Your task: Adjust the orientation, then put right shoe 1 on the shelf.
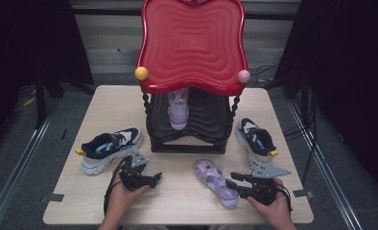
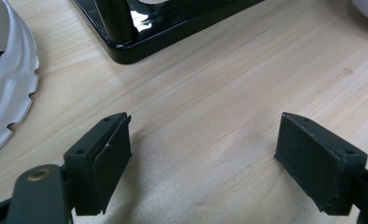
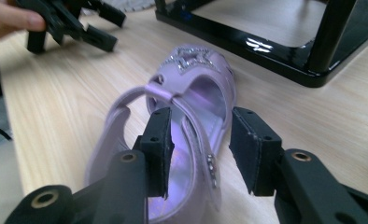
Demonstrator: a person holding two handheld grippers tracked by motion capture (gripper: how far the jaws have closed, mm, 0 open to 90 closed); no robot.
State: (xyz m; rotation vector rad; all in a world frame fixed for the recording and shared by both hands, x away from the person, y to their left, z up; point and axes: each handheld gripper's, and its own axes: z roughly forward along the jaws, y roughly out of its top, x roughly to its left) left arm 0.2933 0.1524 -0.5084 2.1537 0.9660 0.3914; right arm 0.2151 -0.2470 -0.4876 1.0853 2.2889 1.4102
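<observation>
At the left of the worktop (image 1: 76, 201) a navy and white trainer (image 1: 111, 148) lies on its side, well apart from the work in hand; just beside it the left claw (image 1: 154, 179) rests low over bare wood, its jaws standing wide with nothing between them. In the middle stands a black shoe rack (image 1: 187, 143) under a red wavy top shelf (image 1: 193, 45), with one lilac sandal (image 1: 178, 111) already on its lower shelf. In front of the rack, toward the right, the other lilac sandal (image 3: 191, 100) lies flat on the worktop, toe toward the rack; the right claw (image 3: 198, 149) straddles its heel end at a middling gap, one jaw inside the shoe by the strap and the other outside the side wall, the pads not clearly pressing yet. The sandal looks light, soft and glossy, so it may flex and slip; the side wall near the strap seems a sound hold, firmer than the thin strap itself. At the far right a second trainer (image 1: 255, 139) sits beside the rack.
</observation>
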